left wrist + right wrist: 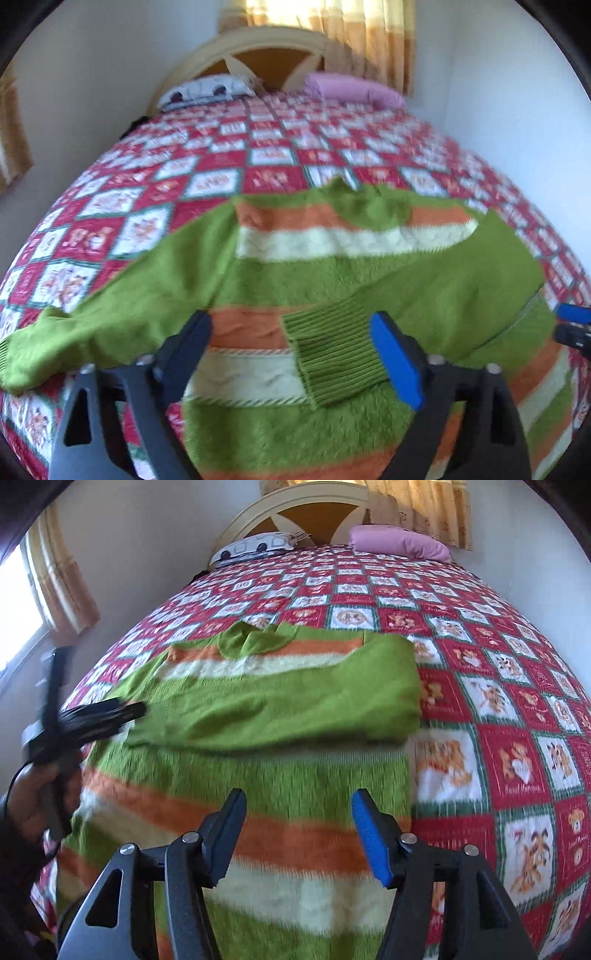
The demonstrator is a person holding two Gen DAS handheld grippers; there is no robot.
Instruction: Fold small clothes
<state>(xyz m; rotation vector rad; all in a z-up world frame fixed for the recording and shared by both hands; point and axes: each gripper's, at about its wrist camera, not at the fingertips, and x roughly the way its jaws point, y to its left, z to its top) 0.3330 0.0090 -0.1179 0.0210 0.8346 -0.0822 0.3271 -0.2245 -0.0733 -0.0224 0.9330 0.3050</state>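
A green sweater [332, 280] with orange and cream stripes lies flat on the bed, neck toward the headboard. One sleeve [295, 701] is folded across the body, and its ribbed cuff [332, 354] lies below my left gripper [291, 343], which is open and holds nothing. The other sleeve [110, 310] stretches out to the left over the quilt. My right gripper [299, 830] hovers open over the sweater's [295, 775] striped lower body near its right edge, with nothing between its fingers. The left gripper [92, 720] shows blurred at the left of the right wrist view, held by a hand.
A red and white patchwork quilt [258, 147] covers the bed. A patterned pillow [258, 544] and a pink pillow [399, 541] lie by the curved headboard [295, 506]. White walls flank the bed, with curtains [417, 509] behind and a window at the left.
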